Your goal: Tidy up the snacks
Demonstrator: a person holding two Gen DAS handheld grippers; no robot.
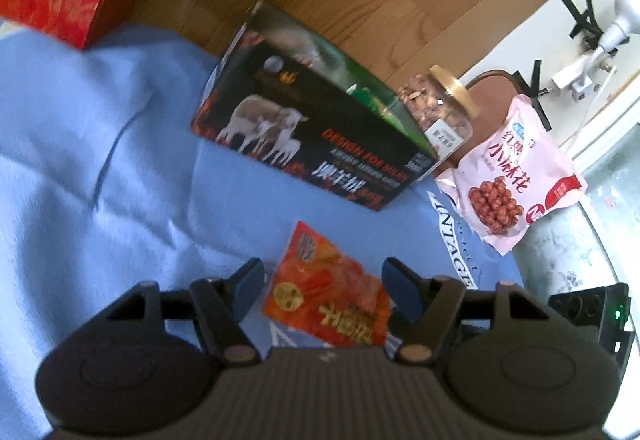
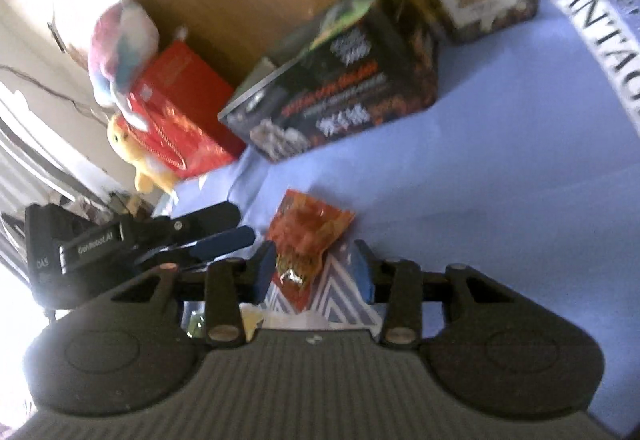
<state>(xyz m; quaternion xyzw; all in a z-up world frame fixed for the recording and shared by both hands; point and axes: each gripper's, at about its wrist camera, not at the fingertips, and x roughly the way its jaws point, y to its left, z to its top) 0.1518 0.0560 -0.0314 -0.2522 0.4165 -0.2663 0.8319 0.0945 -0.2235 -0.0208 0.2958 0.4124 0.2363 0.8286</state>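
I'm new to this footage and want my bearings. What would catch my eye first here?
First, the orange-red snack packet lying on the blue cloth, framed by the open fingers of both the left gripper and the right gripper. Behind it stands a black box with cattle pictures, with a gold-lidded jar of nuts and a pink snack bag to its right.

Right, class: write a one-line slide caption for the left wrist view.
Open left gripper straddles an orange foil snack packet on blue cloth, before a black cattle-print box.
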